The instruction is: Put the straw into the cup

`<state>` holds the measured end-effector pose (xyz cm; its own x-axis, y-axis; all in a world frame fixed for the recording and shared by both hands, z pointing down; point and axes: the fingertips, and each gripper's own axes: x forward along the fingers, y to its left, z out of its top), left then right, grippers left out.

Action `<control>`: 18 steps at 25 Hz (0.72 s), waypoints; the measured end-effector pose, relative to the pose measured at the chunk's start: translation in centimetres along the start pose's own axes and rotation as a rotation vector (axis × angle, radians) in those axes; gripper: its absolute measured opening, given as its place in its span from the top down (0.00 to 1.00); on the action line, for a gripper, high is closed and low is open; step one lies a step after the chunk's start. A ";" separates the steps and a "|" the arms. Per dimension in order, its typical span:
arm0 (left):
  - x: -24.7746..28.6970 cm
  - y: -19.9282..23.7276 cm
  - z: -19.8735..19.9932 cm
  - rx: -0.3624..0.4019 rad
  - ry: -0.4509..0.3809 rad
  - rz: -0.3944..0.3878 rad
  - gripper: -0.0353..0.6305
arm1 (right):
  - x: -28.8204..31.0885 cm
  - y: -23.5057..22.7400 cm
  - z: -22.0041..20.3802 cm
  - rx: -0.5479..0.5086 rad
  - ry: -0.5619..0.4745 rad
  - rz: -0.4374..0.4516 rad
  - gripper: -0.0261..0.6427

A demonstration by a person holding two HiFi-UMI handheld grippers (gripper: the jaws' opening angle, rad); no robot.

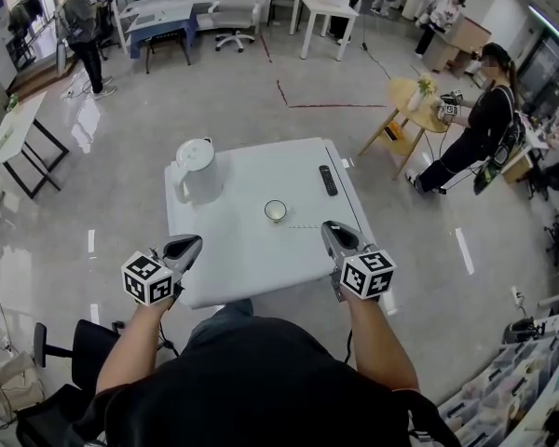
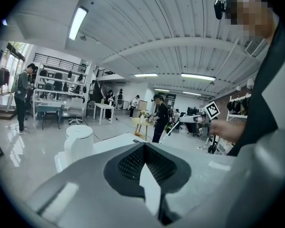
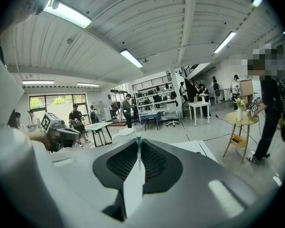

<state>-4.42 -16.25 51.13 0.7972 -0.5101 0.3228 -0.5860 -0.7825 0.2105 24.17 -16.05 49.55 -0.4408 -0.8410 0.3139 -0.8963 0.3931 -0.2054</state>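
A small round cup point(image 1: 276, 210) stands open-side up near the middle of the white table point(image 1: 252, 259). My right gripper point(image 1: 329, 226) hovers over the table just right of the cup, shut on a thin pale straw point(image 1: 303, 225) that points left toward it. In the right gripper view the straw's tip point(image 3: 138, 148) sticks up between the closed jaws. My left gripper point(image 1: 194, 243) is over the table's front left part, shut and holding nothing. The left gripper view also catches the straw point(image 2: 170, 131). Neither gripper view shows the cup.
A white kettle point(image 1: 197, 168) stands at the table's back left, and a black remote point(image 1: 328, 180) lies at the back right. Around the table are a small round wooden table point(image 1: 412, 101), desks, chairs and several people standing in the room.
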 end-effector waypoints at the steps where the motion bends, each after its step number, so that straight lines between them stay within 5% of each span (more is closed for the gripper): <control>1: 0.0 0.1 0.0 -0.001 -0.001 0.001 0.95 | 0.2 0.0 0.0 -0.002 0.001 0.002 0.88; 18: 2.0 2.7 0.0 -0.029 0.024 0.011 0.95 | 4.1 -1.8 0.2 -0.001 0.037 0.005 0.88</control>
<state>-4.42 -19.37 52.35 0.7870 -0.5097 0.3475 -0.5991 -0.7658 0.2337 23.98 -20.34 51.02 -0.4465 -0.8246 0.3474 -0.8942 0.3972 -0.2065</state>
